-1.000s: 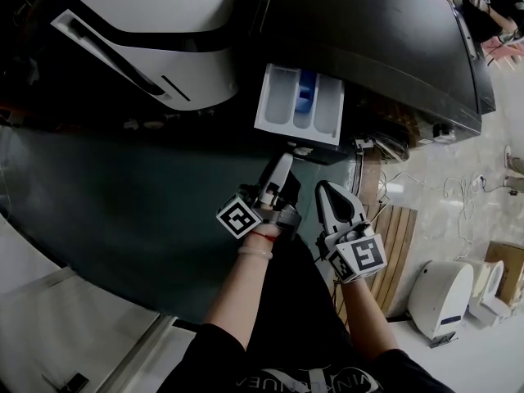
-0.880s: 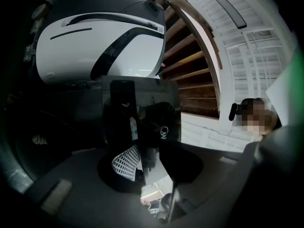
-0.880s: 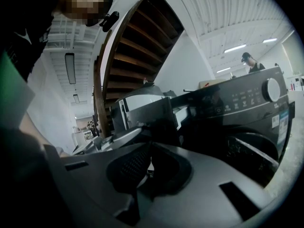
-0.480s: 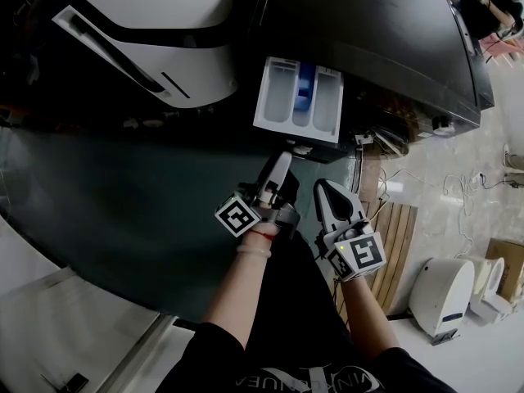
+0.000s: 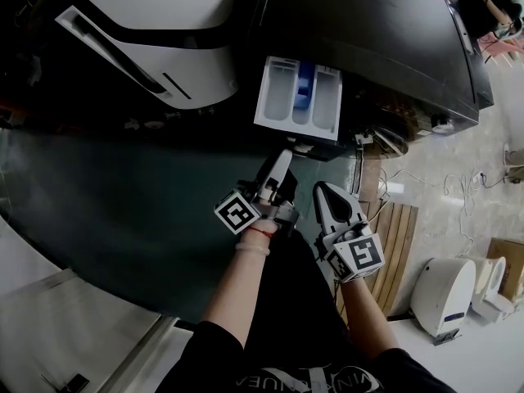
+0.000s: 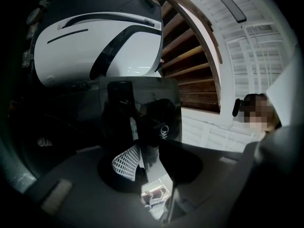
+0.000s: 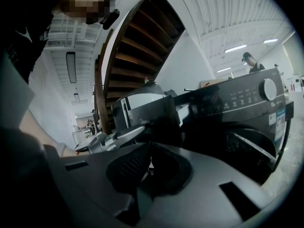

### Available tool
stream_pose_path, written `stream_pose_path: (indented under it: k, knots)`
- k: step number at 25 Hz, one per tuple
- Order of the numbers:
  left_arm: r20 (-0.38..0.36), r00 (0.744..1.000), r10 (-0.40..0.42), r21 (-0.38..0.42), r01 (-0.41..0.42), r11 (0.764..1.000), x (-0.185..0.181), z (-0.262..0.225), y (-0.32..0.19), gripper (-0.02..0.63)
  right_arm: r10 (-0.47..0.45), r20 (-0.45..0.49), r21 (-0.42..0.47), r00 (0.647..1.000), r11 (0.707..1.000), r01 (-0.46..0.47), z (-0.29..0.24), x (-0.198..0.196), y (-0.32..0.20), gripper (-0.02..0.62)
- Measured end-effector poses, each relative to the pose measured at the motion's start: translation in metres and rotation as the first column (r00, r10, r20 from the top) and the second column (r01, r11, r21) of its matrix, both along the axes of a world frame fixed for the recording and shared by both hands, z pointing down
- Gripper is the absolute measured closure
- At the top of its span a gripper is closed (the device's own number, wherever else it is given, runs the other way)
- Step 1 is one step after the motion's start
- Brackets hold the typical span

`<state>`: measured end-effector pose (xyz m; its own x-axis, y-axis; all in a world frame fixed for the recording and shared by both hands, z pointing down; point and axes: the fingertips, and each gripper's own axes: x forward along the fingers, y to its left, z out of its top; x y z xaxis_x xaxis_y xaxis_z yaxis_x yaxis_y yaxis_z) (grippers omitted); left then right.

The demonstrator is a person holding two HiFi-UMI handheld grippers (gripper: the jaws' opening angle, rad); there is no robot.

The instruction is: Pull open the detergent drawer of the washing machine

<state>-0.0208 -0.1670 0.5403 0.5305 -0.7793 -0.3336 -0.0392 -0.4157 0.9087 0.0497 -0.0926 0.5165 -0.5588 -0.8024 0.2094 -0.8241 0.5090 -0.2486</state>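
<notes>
The white detergent drawer point(image 5: 299, 97) with a blue insert stands pulled out of the black washing machine point(image 5: 368, 31). Its dark glossy front panel point(image 6: 137, 110) fills the space just beyond my left gripper point(image 5: 285, 159), whose tips sit right under that panel. The left gripper's point(image 6: 142, 170) jaws stand apart with light showing between the pads; no grip on the panel shows. My right gripper point(image 5: 322, 188) hangs lower right of the drawer, jaws together and empty. The right gripper view point(image 7: 148, 167) shows its pads meeting, with the drawer front point(image 7: 159, 113) ahead.
A white appliance with black trim point(image 5: 155, 39) stands left of the washer. Wooden slats point(image 5: 397, 236) and a rounded white unit point(image 5: 442, 297) lie on the floor to the right. A wooden staircase point(image 7: 137, 46) rises behind. A person point(image 7: 249, 61) stands far off.
</notes>
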Motion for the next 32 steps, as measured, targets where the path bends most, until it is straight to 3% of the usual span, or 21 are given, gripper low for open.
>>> stream_pose_path:
  k: [2,6,9,11,14,17,22,27,32]
  knots:
    - [0.040,0.999,0.012,-0.011,-0.012,1.000,0.000,0.002,0.000,0.477,0.002,0.003,0.003,1.000,1.000,-0.002,-0.004,0.000,-0.001,0.583]
    - [0.052,0.998,0.045,-0.039,-0.043,0.998,0.002,0.002,0.001,0.479,0.012,0.023,0.003,1.000,1.000,-0.012,-0.007,0.000,-0.002,0.583]
    - [0.057,0.996,0.076,-0.069,-0.072,0.995,0.004,0.007,0.007,0.530,0.009,0.024,0.009,1.000,1.000,-0.009,-0.010,0.000,-0.001,0.583]
    - [0.106,0.989,0.100,-0.075,-0.092,0.993,0.004,0.010,0.014,0.562,0.008,0.023,0.004,1.000,1.000,-0.008,-0.012,-0.001,0.000,0.583]
    - [0.244,0.963,0.112,-0.058,-0.100,0.993,-0.001,0.007,0.022,0.589,0.005,0.020,0.007,1.000,1.000,-0.005,-0.019,-0.002,-0.001,0.583]
    - [0.392,0.913,0.115,-0.024,-0.115,0.993,-0.004,-0.002,0.027,0.597,0.005,0.009,0.014,1.000,1.000,-0.005,-0.026,0.000,-0.002,0.583]
    - [0.606,0.794,0.059,0.069,-0.126,0.990,-0.014,-0.027,0.028,0.597,-0.027,-0.040,0.056,0.999,0.998,0.029,-0.040,-0.001,-0.003,0.583]
    - [0.687,0.725,0.045,0.109,-0.164,0.980,-0.018,-0.049,0.034,0.597,-0.027,-0.034,0.058,0.999,0.998,0.029,-0.061,-0.001,-0.002,0.583]
    - [0.795,0.607,0.006,0.135,-0.187,0.973,-0.024,-0.066,0.039,0.597,-0.051,-0.086,0.094,0.995,0.994,0.059,-0.077,-0.002,-0.002,0.583]
